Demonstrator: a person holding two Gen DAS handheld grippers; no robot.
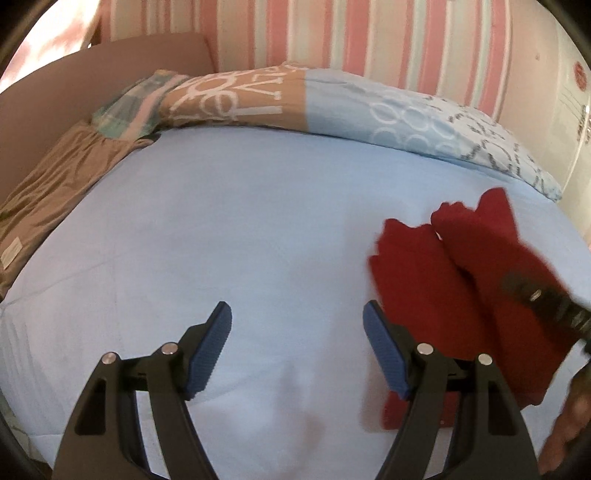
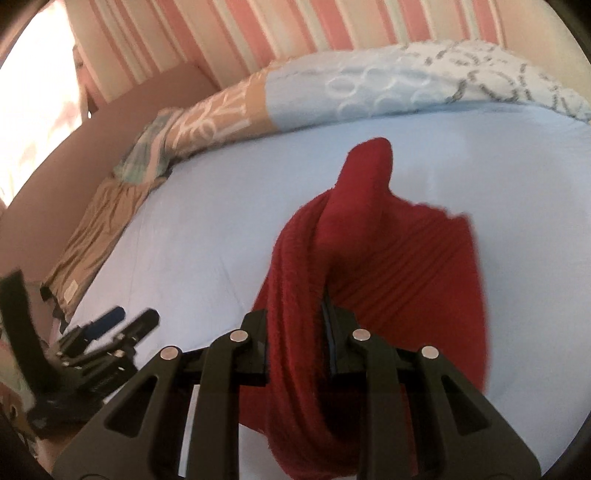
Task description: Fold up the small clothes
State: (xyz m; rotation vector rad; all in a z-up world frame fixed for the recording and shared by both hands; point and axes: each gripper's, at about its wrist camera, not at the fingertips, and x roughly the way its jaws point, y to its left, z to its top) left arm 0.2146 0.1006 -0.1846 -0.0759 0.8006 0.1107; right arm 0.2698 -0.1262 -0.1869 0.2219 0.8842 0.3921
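The red knitted garment (image 2: 369, 258) lies toward the right side of the bed (image 1: 221, 229), partly on the pale blue sheet and partly lifted: a bunched fold of it runs up between the fingers of the right gripper (image 2: 295, 332), which are clamped together on the thick knit, with one narrow end of the cloth pointing toward the far edge of the bed. The left gripper (image 1: 297, 350) hangs over bare sheet near the front edge, its blue pads (image 1: 210, 354) well apart and nothing between them; the red garment's near edge lies just beside its right-hand finger, and it is hard to tell whether the two touch. Along the far edge of the bed a rolled duvet (image 1: 332, 107) lies with tan, light blue and white patterned panels, stretching from the left corner to the right one. At the far left corner a checked cloth (image 1: 125, 107) sits against the duvet, and along the left edge lies a flat brown garment (image 1: 62, 188) with a small label at its near end. Behind the bed rises a wall (image 1: 332, 33) with pink and white stripes, and a brown headboard (image 1: 110, 62) stands beyond the left edge. The middle of the sheet between the two grippers is open.
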